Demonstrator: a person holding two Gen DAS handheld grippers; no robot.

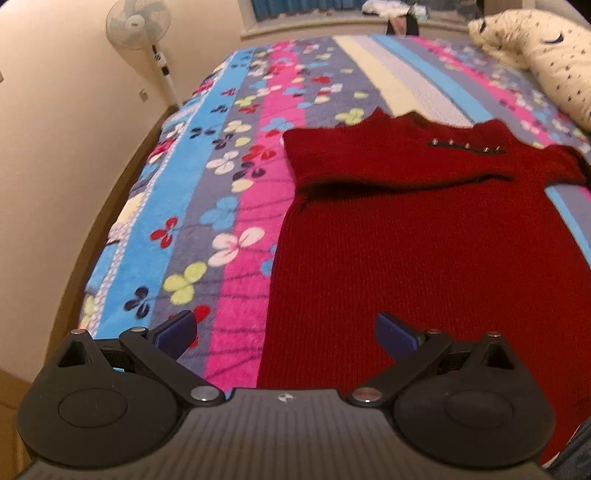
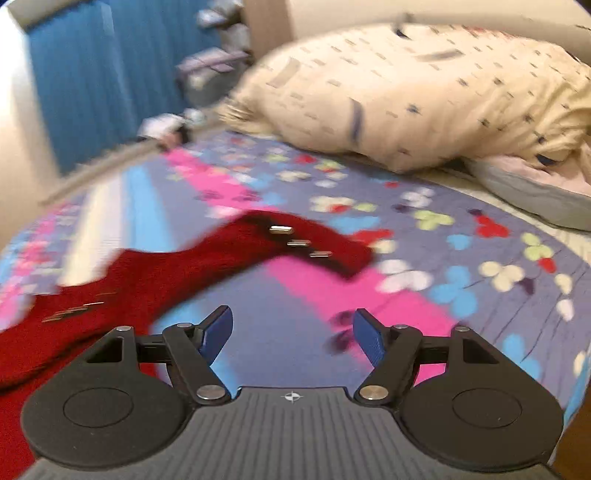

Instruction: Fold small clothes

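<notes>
My left gripper (image 1: pixel 286 334) stands wide open, nothing between the blue pads, hanging over the near edge of the red knit garment (image 1: pixel 424 236). My right gripper (image 2: pixel 293 338) is open too, pads clear of cloth, over bare blanket.

Left wrist view gives the whole layout: the garment fills the centre and right of the frame, flat on the bed, its ribbed body running toward the lower edge. One sleeve (image 1: pixel 388 162) lies folded across the chest as a horizontal band. A row of small metal studs (image 1: pixel 467 144) sits near the shoulder, upper right. A standing fan (image 1: pixel 138 24) shows in the upper left against a cream wall; none of this appears from the right wrist.

Right wrist view is motion-blurred. It shows what the other only clips: the other sleeve (image 2: pixel 295 240) stretched out from the body toward frame centre, lying on the blanket with three metal studs (image 2: pixel 300 242) near its cuff end. The garment body sits in the lower left there, partly behind the gripper housing.

Surface: a fleece blanket (image 1: pixel 207 206) in blue, pink and grey stripes with clover-shaped flowers. A cream patterned pillow (image 2: pixel 424 92) lies at upper right in both views. Blue curtain (image 2: pixel 92 74) at upper left from the right wrist, with blurred clutter beside it that I cannot make out.
</notes>
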